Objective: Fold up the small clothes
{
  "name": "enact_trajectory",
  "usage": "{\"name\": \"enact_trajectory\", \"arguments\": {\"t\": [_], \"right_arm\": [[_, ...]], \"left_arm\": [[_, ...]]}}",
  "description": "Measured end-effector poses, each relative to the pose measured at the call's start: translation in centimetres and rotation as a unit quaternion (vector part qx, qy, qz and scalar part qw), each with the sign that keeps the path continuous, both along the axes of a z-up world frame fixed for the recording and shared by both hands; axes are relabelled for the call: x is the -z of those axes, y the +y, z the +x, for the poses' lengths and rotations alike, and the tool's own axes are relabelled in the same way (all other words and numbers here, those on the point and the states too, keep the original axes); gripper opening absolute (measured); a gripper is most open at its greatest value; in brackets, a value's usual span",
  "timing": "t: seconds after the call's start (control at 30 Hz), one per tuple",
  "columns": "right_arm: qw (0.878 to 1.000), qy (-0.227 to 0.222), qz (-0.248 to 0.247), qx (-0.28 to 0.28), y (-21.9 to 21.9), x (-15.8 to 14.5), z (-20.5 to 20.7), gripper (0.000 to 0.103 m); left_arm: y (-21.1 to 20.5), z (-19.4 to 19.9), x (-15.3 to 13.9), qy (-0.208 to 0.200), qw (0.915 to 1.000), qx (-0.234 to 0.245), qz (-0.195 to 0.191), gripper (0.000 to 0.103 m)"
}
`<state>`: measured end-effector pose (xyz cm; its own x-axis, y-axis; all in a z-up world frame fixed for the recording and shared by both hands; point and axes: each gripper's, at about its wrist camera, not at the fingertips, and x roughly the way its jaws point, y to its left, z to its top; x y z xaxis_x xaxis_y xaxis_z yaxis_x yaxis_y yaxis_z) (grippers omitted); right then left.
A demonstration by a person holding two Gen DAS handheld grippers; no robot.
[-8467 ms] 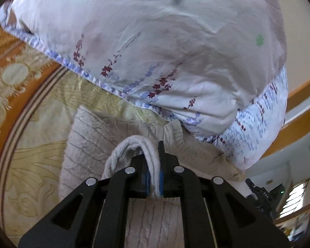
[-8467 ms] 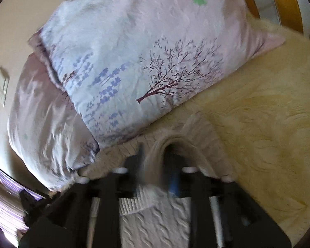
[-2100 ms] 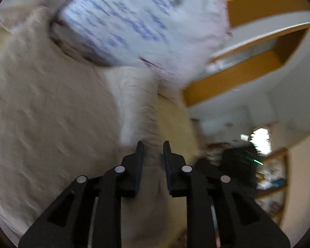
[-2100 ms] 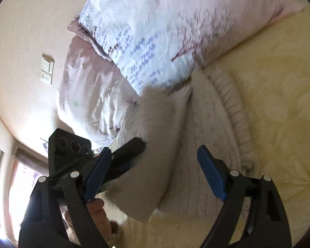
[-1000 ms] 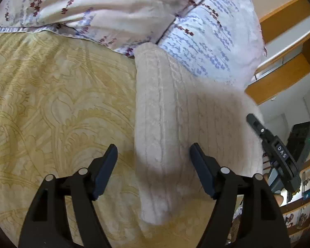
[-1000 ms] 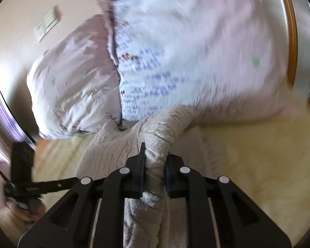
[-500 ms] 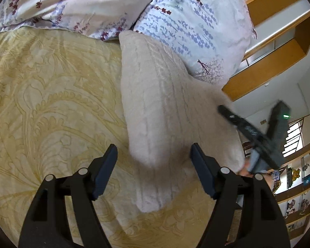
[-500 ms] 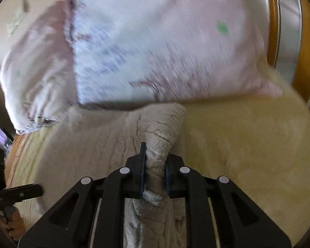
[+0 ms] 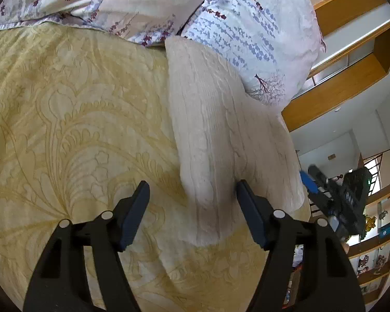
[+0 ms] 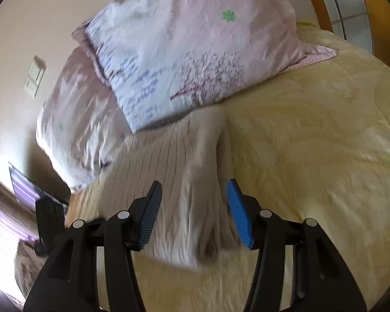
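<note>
Knit sweater [image 10: 195,182] between the opening right hand-held gripper's [image 10: 192,210] pads, unpinched

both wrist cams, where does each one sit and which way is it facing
Left wrist: on the left gripper, angled down at the knit sweater on the yellow bedspread; its closing jaws flank the sweater's left edge without pinching it.
Right wrist: on the right gripper, looking down toward the pillows; its opening jaws straddle the sweater's right fold.
Shared: sweater, bedspread, pillows; the left view also catches the right gripper.
</note>
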<state>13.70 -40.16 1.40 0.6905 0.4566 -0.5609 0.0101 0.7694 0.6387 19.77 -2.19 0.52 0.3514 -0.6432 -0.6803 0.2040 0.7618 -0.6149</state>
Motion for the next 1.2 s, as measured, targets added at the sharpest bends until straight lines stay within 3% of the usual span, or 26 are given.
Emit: {"name": "enact_trajectory", "arguments": {"t": [0.13, 0.2, 0.23, 0.43, 0.5, 0.63, 0.73, 0.8, 0.87, 0.93, 1.1, 1.2], "right_arm": [[0.999, 0.005, -0.033, -0.017, 1.5, 0.7, -1.4, 0.050], [0.999, 0.011, -0.042, -0.032, 2.4, 1.4, -1.4, 0.029], [0.998, 0.013, -0.041, -0.036, 2.6, 1.7, -1.2, 0.011], [0.994, -0.065, -0.091, 0.011, 2.3, -1.4, -2.8, 0.009], [0.991, -0.051, -0.121, 0.017, 2.3, -1.2, -2.5, 0.009], [0.985, 0.024, -0.167, 0.023, 2.6, 2.3, -1.1, 0.009], [0.991, 0.028, -0.129, 0.019, 2.0, 2.3, -0.9, 0.010], [0.995, 0.025, -0.091, 0.010, 1.2, 1.3, -0.8, 0.017], [0.999, 0.018, -0.050, 0.011, 0.2, 0.4, -0.4, 0.052], [1.000, 0.009, -0.006, 0.016, -0.9, -0.3, 0.6, 0.069], [0.996, 0.060, 0.064, 0.025, -2.4, 1.1, 6.4, 0.068], [0.991, 0.095, 0.091, 0.022, -2.4, 2.9, 9.2, 0.053]], "left_arm": [[-0.4, -0.6, 0.6, 0.008, 1.0000, 0.001, 0.000, 0.062], [-0.4, -1.0, 0.6, 0.005, 1.0000, -0.001, 0.003, 0.059], [-0.6, -1.1, 0.7, 0.007, 1.0000, 0.000, 0.001, 0.057], [-0.7, -1.4, 0.9, 0.013, 0.9999, 0.004, -0.005, 0.054], [-0.8, -1.5, 0.9, 0.012, 0.9999, 0.008, -0.003, 0.054], [-1.4, -1.7, 0.8, 0.006, 0.9998, 0.019, 0.006, 0.055], [-1.4, -1.7, 0.4, 0.002, 0.9997, 0.023, 0.004, 0.055], [-1.0, -1.3, -0.2, -0.007, 0.9998, 0.019, 0.006, 0.056], [-0.9, -0.5, -0.7, -0.009, 0.9999, 0.013, 0.006, 0.060], [-0.8, 0.7, -0.9, -0.003, 1.0000, 0.006, -0.001, 0.062], [-1.2, 3.3, -0.8, 0.013, 0.9997, -0.004, -0.018, 0.066], [-1.9, 3.9, -0.8, 0.008, 0.9999, -0.002, -0.008, 0.066]]}}
